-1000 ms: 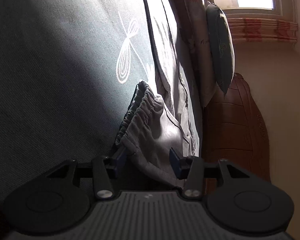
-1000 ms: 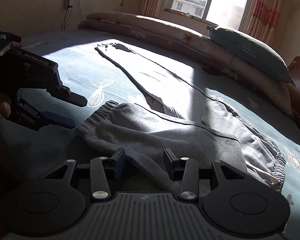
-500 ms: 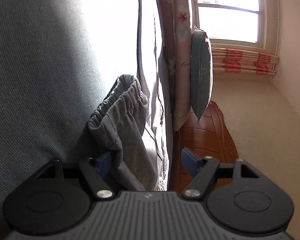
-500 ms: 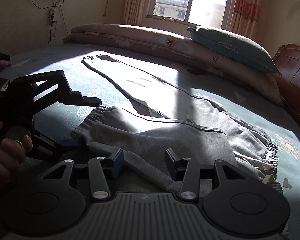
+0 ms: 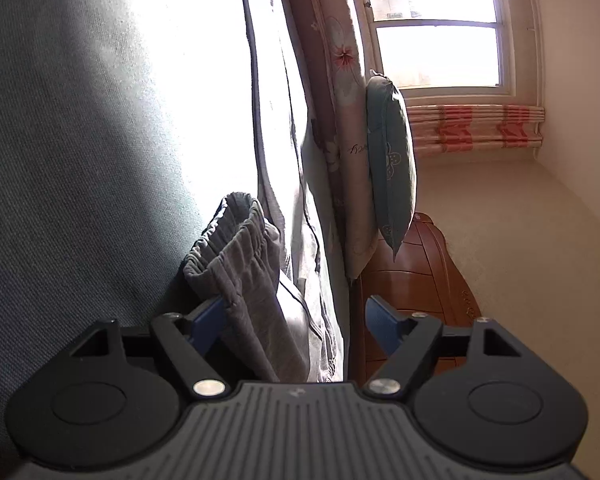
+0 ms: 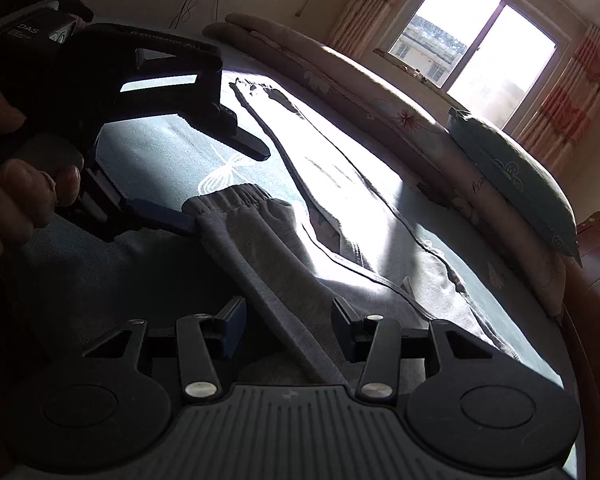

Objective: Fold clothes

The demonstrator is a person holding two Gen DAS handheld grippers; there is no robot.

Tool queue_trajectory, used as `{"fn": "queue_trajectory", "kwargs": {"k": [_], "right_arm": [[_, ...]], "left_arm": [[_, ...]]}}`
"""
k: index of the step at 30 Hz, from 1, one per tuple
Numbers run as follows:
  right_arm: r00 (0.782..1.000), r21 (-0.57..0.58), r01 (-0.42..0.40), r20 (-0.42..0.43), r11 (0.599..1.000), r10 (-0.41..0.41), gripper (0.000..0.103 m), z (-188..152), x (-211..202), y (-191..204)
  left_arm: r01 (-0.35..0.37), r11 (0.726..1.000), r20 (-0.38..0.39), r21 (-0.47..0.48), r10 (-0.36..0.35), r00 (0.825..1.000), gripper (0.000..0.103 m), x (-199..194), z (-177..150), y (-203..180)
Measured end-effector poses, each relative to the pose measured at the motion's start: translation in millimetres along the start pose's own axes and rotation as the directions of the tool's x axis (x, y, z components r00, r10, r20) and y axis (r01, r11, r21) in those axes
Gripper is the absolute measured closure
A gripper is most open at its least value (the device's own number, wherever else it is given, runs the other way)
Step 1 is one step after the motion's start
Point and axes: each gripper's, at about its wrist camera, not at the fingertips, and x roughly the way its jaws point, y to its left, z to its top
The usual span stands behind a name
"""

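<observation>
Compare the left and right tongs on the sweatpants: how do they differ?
The left tongs gape wide around the elastic cuff, having just been opening; the right tongs stand narrower and straddle the sweatpants leg at its folded edge, further along. Both are open, pinching nothing.

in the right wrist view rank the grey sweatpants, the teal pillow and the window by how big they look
1. grey sweatpants
2. teal pillow
3. window
Pillow and window look close, and the window stands farther off, so that order is unsure.
</observation>
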Motion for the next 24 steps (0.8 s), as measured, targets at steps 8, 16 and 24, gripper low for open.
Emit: {"fn": "queue_trajectory", "kwargs": {"k": [8, 16, 24], "right_arm": [[0.993, -0.467, 0.088, -0.030, 0.880, -0.116, 0.085, 3.7, 48.4, 65.3], [0.996, -0.249, 0.092, 0.022, 0.964, -0.089, 0.098, 33.1, 24.8, 32.3], [0.997, -0.155, 0.069, 0.043, 0.985, -0.063, 0.098, 41.3, 7.7, 16.3]], "left_arm": [[0.009, 0.998, -0.087, -0.061, -0.014, 0.996, 0.022, -4.2, 17.4, 8.6], [0.000, 0.992, -0.167, -0.127, -0.021, 0.986, 0.022, 21.2, 2.4, 19.4], [0.061, 0.979, -0.125, -0.197, -0.087, 0.988, 0.022, 59.7, -2.6, 25.9]]}}
